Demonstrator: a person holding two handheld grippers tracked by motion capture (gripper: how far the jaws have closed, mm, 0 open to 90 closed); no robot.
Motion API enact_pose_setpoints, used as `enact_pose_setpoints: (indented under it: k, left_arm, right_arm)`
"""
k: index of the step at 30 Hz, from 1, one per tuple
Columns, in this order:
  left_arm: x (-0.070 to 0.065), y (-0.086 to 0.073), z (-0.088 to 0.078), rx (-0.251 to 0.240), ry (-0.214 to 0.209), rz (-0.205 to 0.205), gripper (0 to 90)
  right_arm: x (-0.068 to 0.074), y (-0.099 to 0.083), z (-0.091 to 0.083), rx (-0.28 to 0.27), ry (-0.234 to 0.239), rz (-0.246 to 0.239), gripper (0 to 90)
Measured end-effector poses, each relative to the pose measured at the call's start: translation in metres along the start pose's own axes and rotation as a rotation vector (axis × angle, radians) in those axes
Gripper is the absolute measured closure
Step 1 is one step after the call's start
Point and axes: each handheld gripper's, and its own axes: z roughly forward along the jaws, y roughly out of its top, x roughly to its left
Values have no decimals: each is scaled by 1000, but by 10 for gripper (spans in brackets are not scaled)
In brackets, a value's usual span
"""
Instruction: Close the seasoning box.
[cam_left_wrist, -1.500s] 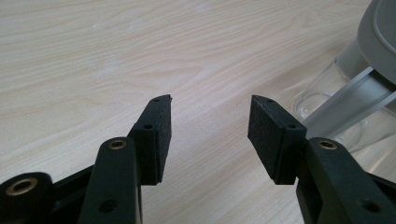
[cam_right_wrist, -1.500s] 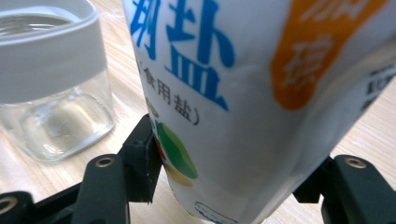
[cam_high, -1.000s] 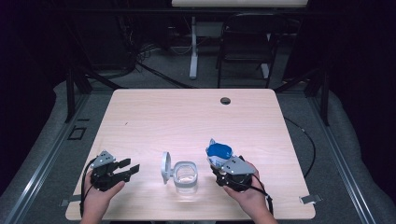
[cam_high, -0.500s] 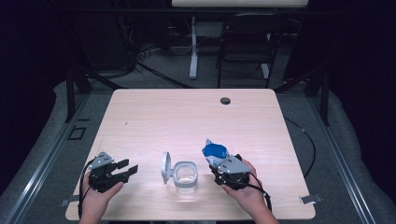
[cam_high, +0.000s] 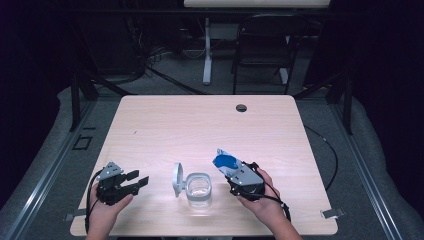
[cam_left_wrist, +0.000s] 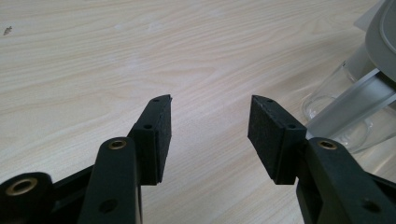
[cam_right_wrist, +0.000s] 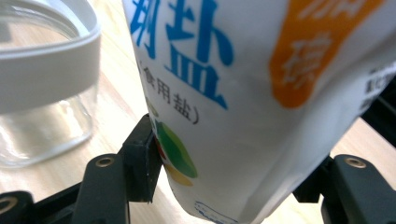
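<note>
A clear glass jar (cam_high: 199, 188) with a white rim stands near the table's front edge, its hinged lid (cam_high: 177, 178) flipped open to the left. My right gripper (cam_high: 231, 170), just right of the jar, is shut on a white salt bag (cam_high: 224, 161) with blue and orange print. In the right gripper view the salt bag (cam_right_wrist: 261, 98) sits between the jaws, with the jar (cam_right_wrist: 44, 79) at the left. My left gripper (cam_high: 138, 179) lies low on the table left of the jar, open and holding nothing. The left gripper (cam_left_wrist: 210, 128) faces bare wood, with the jar (cam_left_wrist: 355, 102) at the right edge.
The wooden table (cam_high: 210, 130) has a dark cable hole (cam_high: 241, 107) near its far edge. Chair and desk legs stand on the floor beyond the table. A cable (cam_high: 330, 155) trails off the table's right side.
My right gripper has carried the salt bag slightly left, closer to the jar. The left gripper has stayed put.
</note>
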Motion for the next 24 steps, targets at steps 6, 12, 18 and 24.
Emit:
enact_pose_setpoints:
  k: [6, 12, 18, 24]
  left_arm:
    - [0, 0, 0, -1, 2, -6, 498]
    - [1, -1, 1, 3, 2, -5, 498]
    - [1, -1, 1, 9, 2, -3, 498]
    - [1, -1, 1, 4, 2, -7, 498]
  right_arm:
    - [1, 2, -1, 11, -21, -62, 385]
    - [4, 7, -3, 1, -26, -98, 386]
    - [7, 11, -4, -9, -15, -145, 385]
    - [9, 15, -5, -14, -14, -180, 386]
